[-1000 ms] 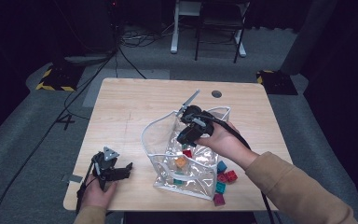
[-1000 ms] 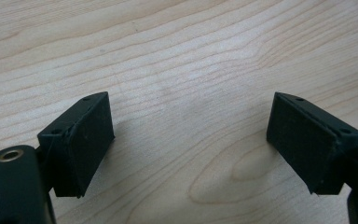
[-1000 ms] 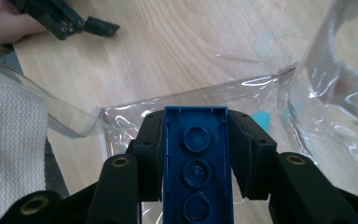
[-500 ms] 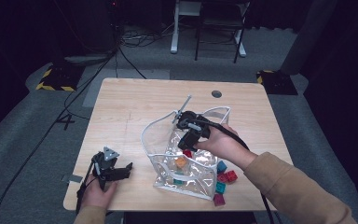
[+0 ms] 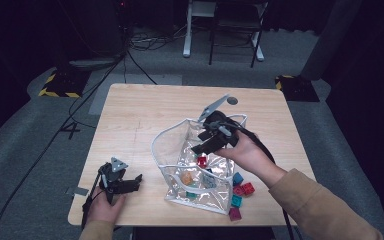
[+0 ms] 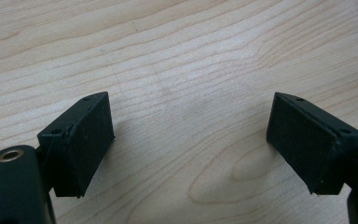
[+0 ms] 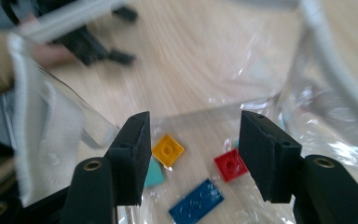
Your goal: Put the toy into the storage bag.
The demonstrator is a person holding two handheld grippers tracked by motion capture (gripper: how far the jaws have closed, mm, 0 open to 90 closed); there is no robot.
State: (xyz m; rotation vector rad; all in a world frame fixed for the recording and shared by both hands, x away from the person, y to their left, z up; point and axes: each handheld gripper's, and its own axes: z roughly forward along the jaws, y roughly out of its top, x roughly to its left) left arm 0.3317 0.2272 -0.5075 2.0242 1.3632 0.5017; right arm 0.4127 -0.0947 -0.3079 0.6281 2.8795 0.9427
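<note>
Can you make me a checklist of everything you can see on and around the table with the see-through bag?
Surface: pale wooden table, round grey cap near the far edge.
Job's things: clear bag standing open; yellow brick, red brick, blue plate and a teal piece lie inside. More bricks lie on the table beside it.
Clutter: nothing seen.
Grippers: right gripper above the bag's mouth, jaws just opened, nothing between them. Left gripper open over bare wood.
Cables: black cables across the floor at left.
Surroundings: grey carpet, chair legs beyond the table, dark room.
</note>
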